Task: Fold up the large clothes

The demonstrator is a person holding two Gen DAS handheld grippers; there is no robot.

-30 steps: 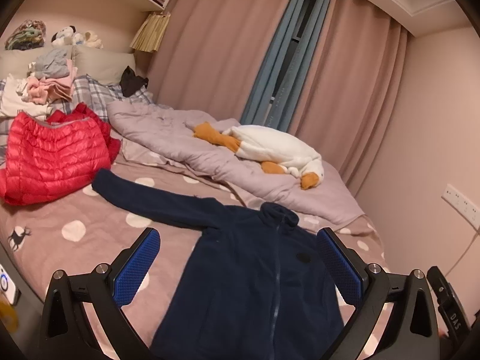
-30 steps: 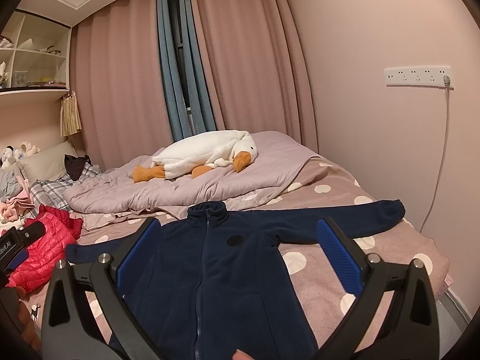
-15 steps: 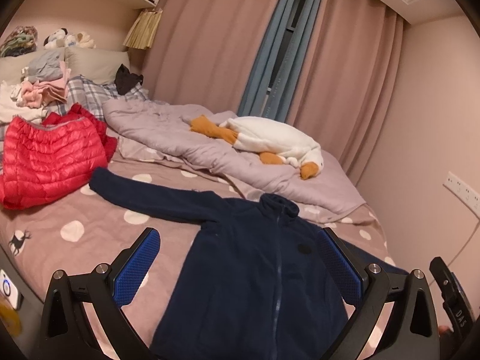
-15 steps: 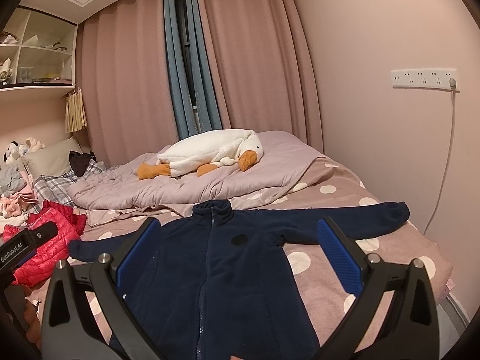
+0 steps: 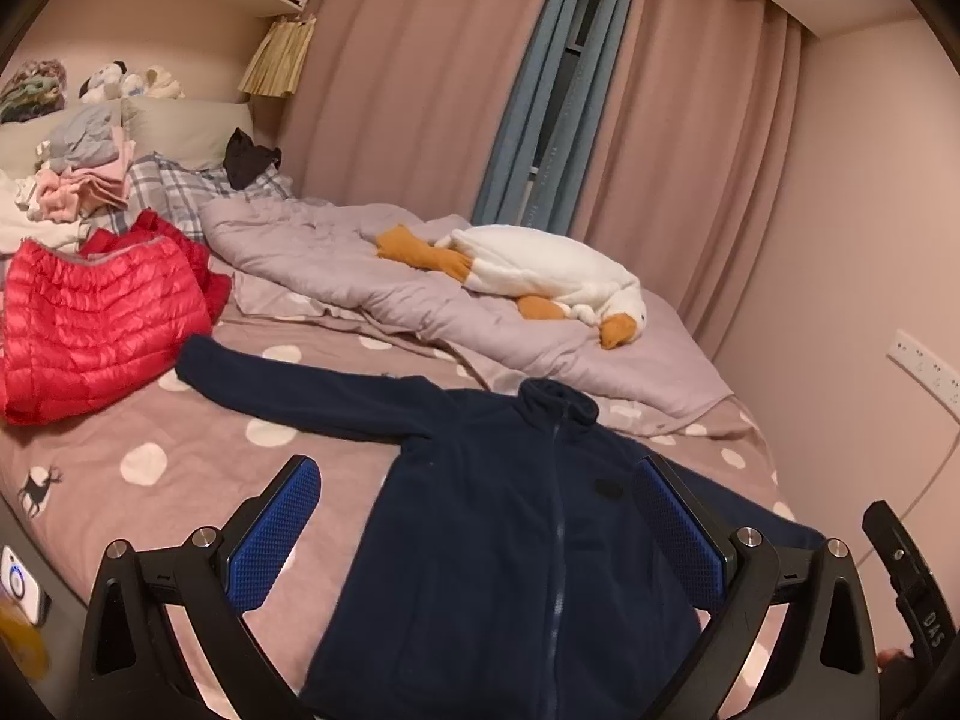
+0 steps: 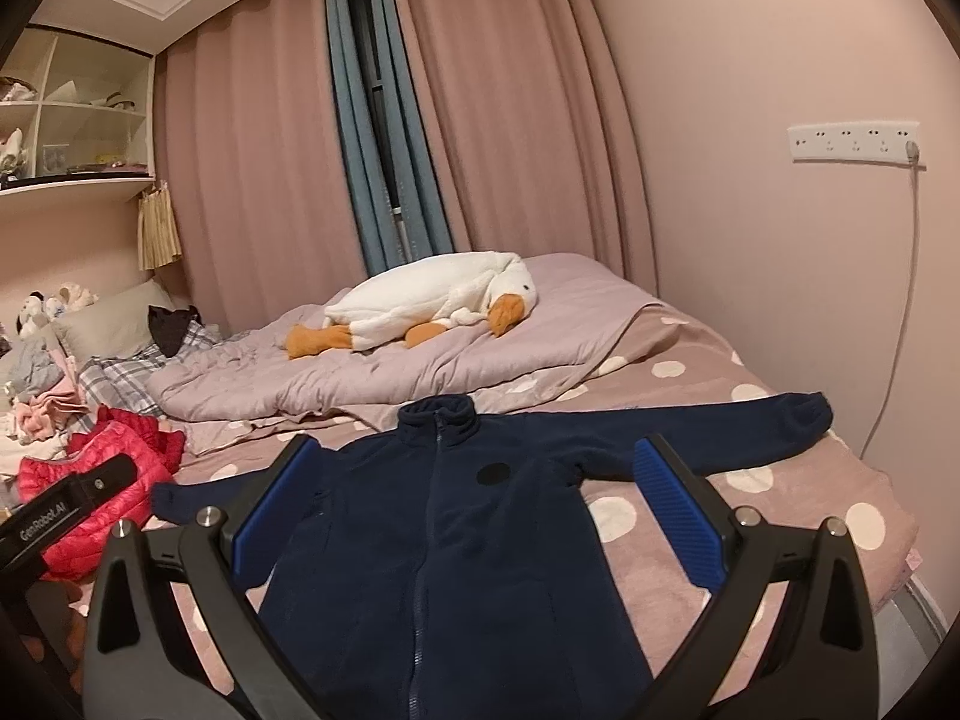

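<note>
A navy fleece jacket point(image 5: 516, 540) point(image 6: 444, 534) lies flat and face up on the polka-dot bed sheet point(image 5: 180, 456) point(image 6: 780, 480), zipped, with both sleeves spread out sideways. My left gripper point(image 5: 474, 510) hovers open above the jacket's lower body, holding nothing. My right gripper point(image 6: 474, 492) hangs open over the jacket's chest, also with nothing in it. In the right wrist view the left gripper's body point(image 6: 60, 510) shows at the left edge.
A red puffer jacket point(image 5: 96, 312) point(image 6: 102, 480) lies left of the navy sleeve. A crumpled lilac duvet point(image 5: 420, 300) point(image 6: 420, 360) with a white goose plush point(image 5: 540, 270) point(image 6: 432, 300) fills the far bed. Stacked clothes point(image 5: 84, 180) and pillows sit at the head. A wall with sockets point(image 6: 852, 141) bounds the right.
Both grippers have drawn back and risen slightly, so more of the jacket and its sleeves shows. The jacket has not moved.
</note>
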